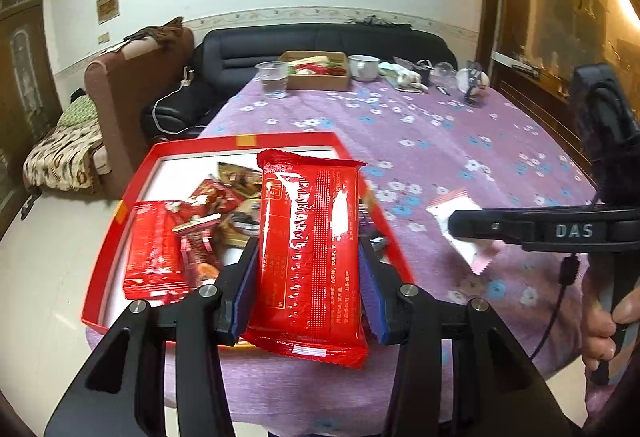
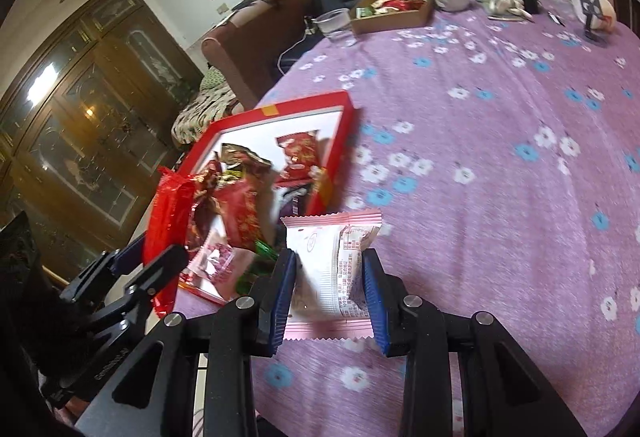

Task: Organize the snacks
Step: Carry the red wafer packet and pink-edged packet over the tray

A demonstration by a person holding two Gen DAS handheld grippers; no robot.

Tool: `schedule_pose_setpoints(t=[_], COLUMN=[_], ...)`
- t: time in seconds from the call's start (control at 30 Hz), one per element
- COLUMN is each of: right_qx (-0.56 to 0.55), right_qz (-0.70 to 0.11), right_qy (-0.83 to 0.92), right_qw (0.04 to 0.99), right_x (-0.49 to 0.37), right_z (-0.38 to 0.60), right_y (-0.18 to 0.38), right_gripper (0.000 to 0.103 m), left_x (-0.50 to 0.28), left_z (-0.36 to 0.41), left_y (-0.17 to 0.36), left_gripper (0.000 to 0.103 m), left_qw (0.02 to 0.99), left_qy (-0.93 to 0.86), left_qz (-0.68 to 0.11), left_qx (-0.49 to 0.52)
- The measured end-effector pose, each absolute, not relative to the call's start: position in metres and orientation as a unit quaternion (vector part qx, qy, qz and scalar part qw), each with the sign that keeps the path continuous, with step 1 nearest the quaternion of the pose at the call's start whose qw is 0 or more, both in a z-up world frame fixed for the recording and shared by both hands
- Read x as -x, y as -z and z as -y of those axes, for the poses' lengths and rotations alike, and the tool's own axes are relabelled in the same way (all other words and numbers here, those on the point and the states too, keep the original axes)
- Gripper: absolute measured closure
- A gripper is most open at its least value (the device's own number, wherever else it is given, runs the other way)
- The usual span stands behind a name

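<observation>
My left gripper clamps the red packet above the red tray's near edge. Right gripper pinches the pink-white packet, just right of the tray; open purple tablecloth beyond.

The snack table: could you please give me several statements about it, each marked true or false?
1. The left tool grips a red packet. True.
2. The right tool is empty. False: it grips a white and pink packet.
3. The red tray already holds several snacks. True.
4. The tablecloth is plain green. False: it is purple with white and blue flowers.
5. A brown cardboard box stands at the far side of the table. True.
</observation>
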State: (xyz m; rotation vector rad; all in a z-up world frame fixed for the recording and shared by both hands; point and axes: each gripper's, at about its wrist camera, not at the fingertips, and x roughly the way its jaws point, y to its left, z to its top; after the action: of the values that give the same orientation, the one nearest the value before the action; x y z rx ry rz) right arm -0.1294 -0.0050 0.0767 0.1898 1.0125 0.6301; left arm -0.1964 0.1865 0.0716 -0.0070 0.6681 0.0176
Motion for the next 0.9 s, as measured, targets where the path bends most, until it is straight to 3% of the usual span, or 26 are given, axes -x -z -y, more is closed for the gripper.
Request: schedule_pose_setpoints(t=[0.9], right_qx=[-0.025], right_qz=[-0.481], right_qy=[-0.355], right_qw=[0.801], right_x=[0.098], right_z=[-0.114], right_y=[-0.065], right_gripper=[0.069], left_x=[0.148], left_z=[-0.244], left_y=[-0.046], left_gripper=[0.058], left_qw=[0.926], left_qy=[-0.092], left_qz=[-0.366], left_qx=[0.004])
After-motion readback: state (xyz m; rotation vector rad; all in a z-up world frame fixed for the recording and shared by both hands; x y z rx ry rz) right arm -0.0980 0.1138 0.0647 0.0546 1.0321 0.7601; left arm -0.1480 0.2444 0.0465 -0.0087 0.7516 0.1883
